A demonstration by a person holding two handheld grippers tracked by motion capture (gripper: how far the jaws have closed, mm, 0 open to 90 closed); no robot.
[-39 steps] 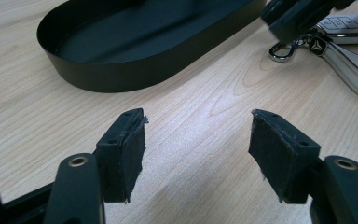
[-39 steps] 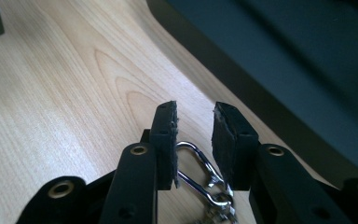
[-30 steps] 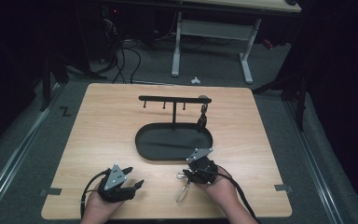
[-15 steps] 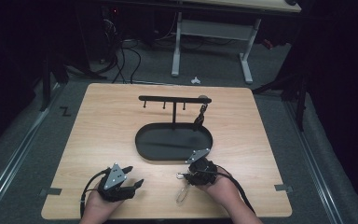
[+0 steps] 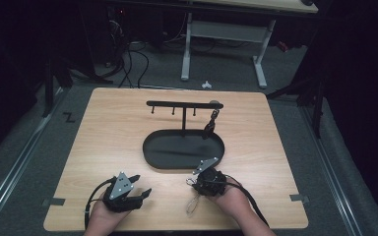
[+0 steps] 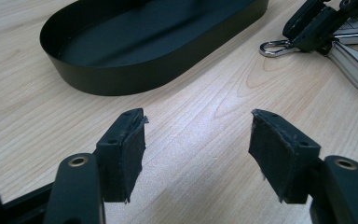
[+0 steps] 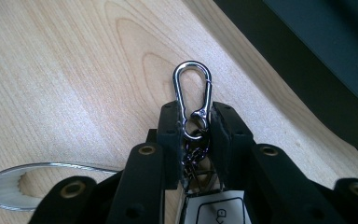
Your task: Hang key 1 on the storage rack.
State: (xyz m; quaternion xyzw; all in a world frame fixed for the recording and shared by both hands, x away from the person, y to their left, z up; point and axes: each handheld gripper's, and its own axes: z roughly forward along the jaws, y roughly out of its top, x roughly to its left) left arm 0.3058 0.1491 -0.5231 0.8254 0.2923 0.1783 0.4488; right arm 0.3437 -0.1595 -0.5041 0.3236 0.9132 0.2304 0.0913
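Observation:
A keychain with a silver carabiner clip [image 7: 193, 88] lies on the wooden table, its clear loop [image 7: 9, 179] trailing behind. My right gripper [image 7: 193, 119] has just been closing, and its pads now press on the clip's lower end and chain. From above, the right gripper [image 5: 195, 181] sits just in front of the black oval tray [image 5: 150, 147], with the keychain's loop [image 5: 192, 204] on the table. My left gripper [image 6: 198, 149] rests open on the table with nothing between its pads, at the near left [image 5: 140, 186]. It faces the tray [image 6: 144, 74] and the clip [image 6: 275, 46].
A black rack with small hooks [image 5: 183, 104] rises from the tray, and a dark keychain [image 5: 209, 125] hangs from its right end. The tray's wall [image 7: 307, 60] lies close to the right gripper's far side. Bare wood surrounds the tray.
The right hand has edged slightly toward the near edge of the table, keychain still at its jaws. The left hand has not moved.

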